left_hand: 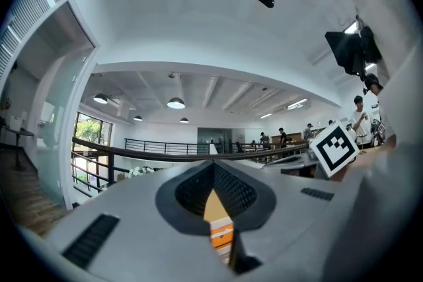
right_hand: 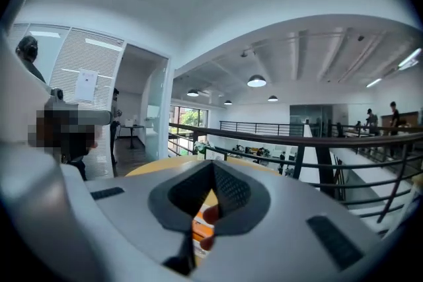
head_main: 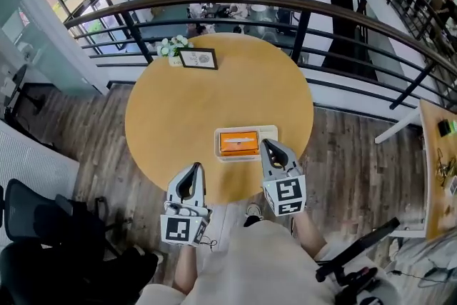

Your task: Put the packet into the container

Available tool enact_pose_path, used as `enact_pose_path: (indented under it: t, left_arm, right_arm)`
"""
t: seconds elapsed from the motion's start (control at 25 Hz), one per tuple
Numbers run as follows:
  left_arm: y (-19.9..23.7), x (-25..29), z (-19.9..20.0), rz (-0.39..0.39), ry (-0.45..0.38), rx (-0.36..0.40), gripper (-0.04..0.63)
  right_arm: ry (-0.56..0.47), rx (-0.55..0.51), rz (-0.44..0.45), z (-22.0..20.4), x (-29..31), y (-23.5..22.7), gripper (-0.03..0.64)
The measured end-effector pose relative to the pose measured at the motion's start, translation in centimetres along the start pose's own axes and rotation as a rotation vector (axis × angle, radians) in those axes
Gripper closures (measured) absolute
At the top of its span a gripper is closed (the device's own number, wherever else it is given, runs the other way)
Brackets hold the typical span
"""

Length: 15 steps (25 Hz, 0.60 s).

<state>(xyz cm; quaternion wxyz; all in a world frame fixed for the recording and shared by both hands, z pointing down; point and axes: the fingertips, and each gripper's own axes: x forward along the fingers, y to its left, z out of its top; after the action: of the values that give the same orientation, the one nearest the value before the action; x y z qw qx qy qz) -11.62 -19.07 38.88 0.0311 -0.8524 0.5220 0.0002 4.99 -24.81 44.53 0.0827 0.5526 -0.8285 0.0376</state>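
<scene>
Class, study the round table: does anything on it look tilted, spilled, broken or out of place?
Nothing stands out. The orange packet lies flat and square inside the container near the front edge of the table. The picture frame and flowers sit tidily at the far edge. Nothing is spilled or damaged.

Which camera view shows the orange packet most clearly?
The head view: the whole packet lies in the container on the table. Both gripper views show only an orange sliver of it.
</scene>
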Motion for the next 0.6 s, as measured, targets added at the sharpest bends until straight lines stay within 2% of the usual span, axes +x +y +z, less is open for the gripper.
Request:
enact_pose_path:
  t: [0.28, 0.4, 0.52, 0.6]
  left_arm:
    - [-1.3, -3.1, 0.1, -0.02, -0.007, 0.018, 0.591]
    - [-1.8, -5.2, 0.6, -0.022, -0.032, -0.019, 0.591]
    - [-2.1, -7.6, 0.1, -0.031, -0.031, 0.014, 0.591]
    - [-2.6, -9.5, 0.0, -0.032, -0.031, 0.005, 0.591]
  right_arm:
    - [-0.032, 0.005, -0.002, 0.1, -4.4, 2.7, 0.612]
    - [-0.045, -0.008, -0.015, 0.2, -6.4, 3.9, 0.612]
    - [-0.061, -0.03, -0.039, 0.2, -8.6, 5.3, 0.612]
    - [-0.067, -0.036, -0.044, -0.1, -10.3, 6.9, 0.612]
